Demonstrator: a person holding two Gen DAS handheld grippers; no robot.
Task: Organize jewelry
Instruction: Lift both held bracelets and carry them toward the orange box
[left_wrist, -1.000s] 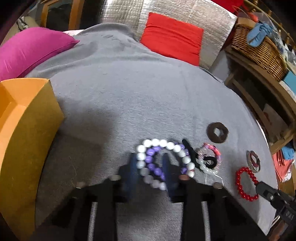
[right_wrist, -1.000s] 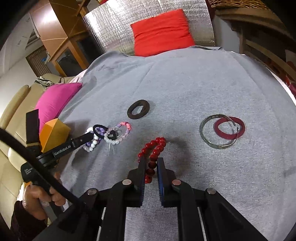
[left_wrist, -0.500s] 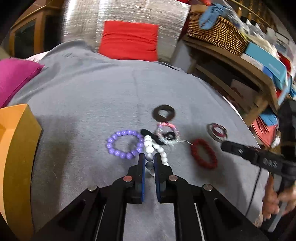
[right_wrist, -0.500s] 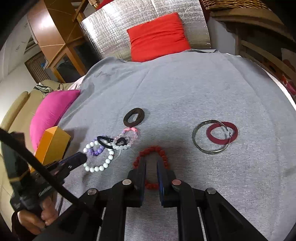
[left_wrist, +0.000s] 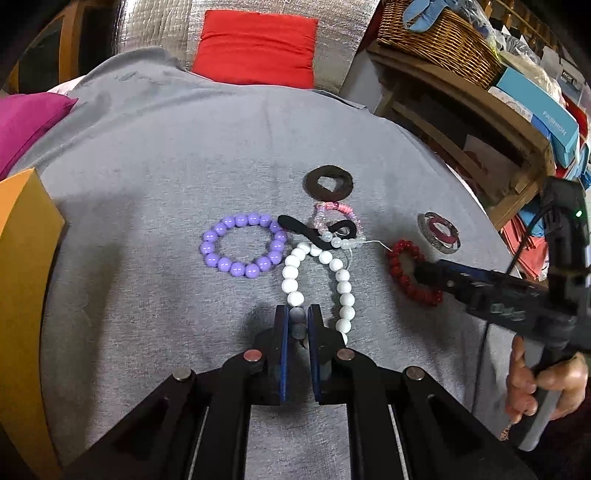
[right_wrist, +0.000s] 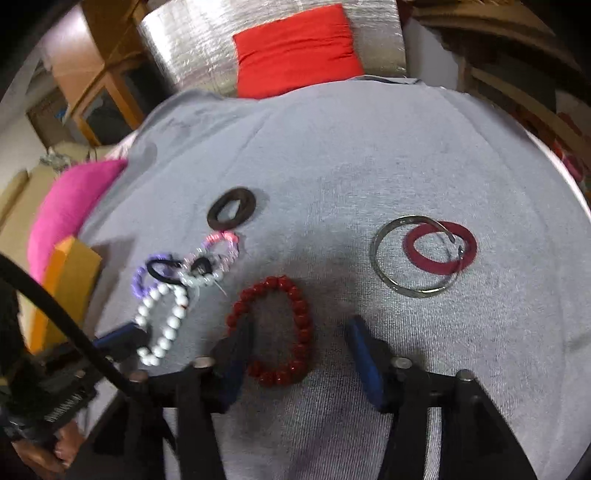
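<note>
Jewelry lies spread over the grey knit cloth (left_wrist: 155, 155), and the sorting is only started: the loops are being pulled apart, none is in the orange cardboard box (left_wrist: 22, 236) at the cloth's left edge. The left gripper (left_wrist: 297, 325) is pinched tight on the string of round white beads (left_wrist: 291, 273), which trails toward the knot of pieces at the cloth's middle. Just left of that knot lies the glossy purple bead bracelet (left_wrist: 240, 245), free of the rest. The knot itself holds a black elastic hair tie (left_wrist: 314, 232) and a pink-and-clear beaded bracelet (left_wrist: 334, 218).

The right gripper (right_wrist: 299, 354) has just been spreading its jaws; they stand apart around the dark red bead bracelet (right_wrist: 275, 325), pads off it. I'd say the white string must next come clear of the hair tie without dragging it along.
</note>
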